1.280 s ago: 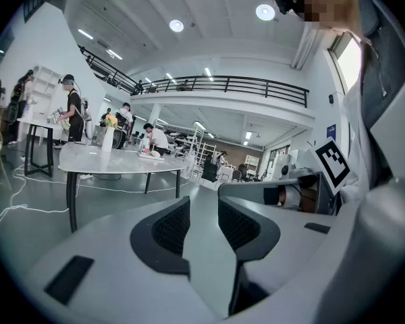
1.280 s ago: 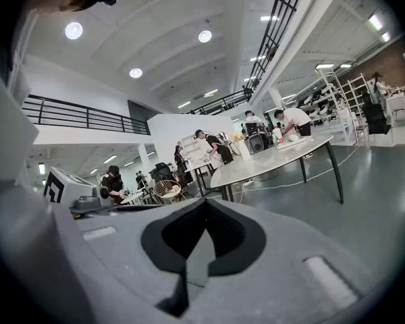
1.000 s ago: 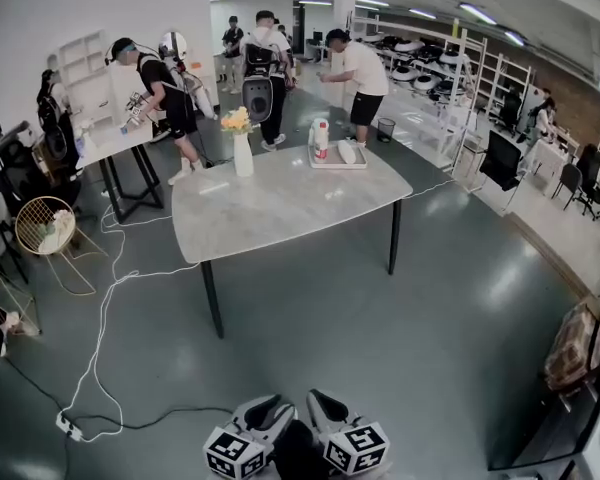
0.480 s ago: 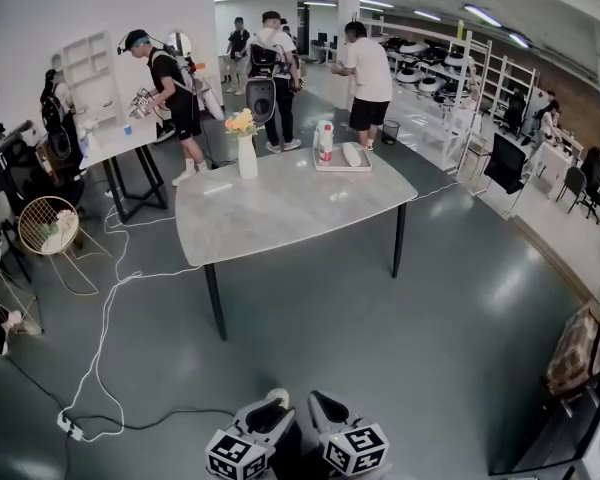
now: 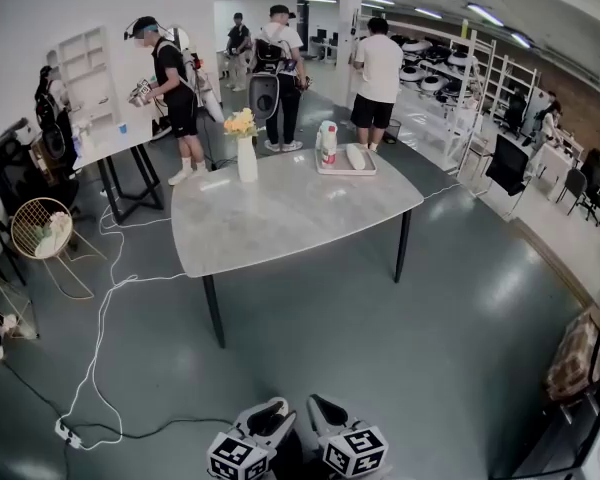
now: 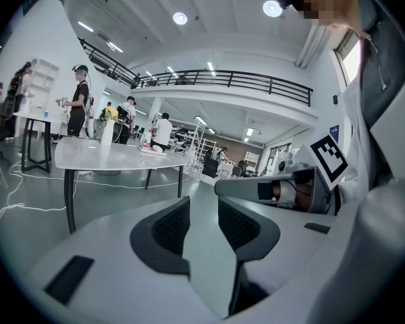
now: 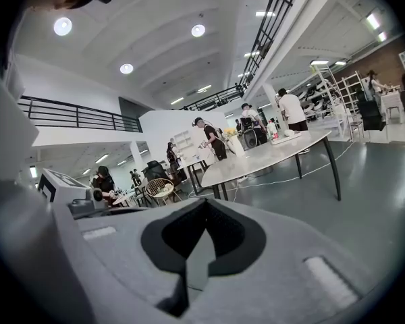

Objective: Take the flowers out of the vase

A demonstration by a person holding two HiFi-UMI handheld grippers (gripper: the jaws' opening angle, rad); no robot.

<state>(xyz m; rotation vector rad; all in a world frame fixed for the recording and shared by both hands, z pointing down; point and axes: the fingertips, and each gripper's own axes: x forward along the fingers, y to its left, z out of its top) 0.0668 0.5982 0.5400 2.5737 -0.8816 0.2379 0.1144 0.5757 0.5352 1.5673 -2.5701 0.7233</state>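
At the far left corner of the desk (image 5: 280, 218) the white vase (image 5: 247, 160) stands upright, and the yellow flowers (image 5: 240, 122) sit in its mouth. Along the same far edge, nearer the right corner, lies a white tray (image 5: 346, 170). It carries a white bottle with a red band (image 5: 328, 142) and a pale oblong thing I cannot identify. The rest of the grey desktop is bare.

You stand well back from the desk's near edge, with open grey floor between you and it. Both tools are low at the bottom of the head view, side by side and pointing toward the desk, well apart from the vase.

Your left tool (image 5: 272, 410) has its jaws a narrow way apart. In the left gripper view the two dark ribbed pads face each other across a slim gap, and only floor shows between them. Your right tool (image 5: 318, 406) has its jaws drawn together. In the right gripper view the pads meet at their tips and nothing is held.

A white cable (image 5: 105, 308) trails over the floor off the desk's left side, near a round wire chair (image 5: 42, 230). Several people stand beyond the desk's far edge, some wearing backpack rigs.
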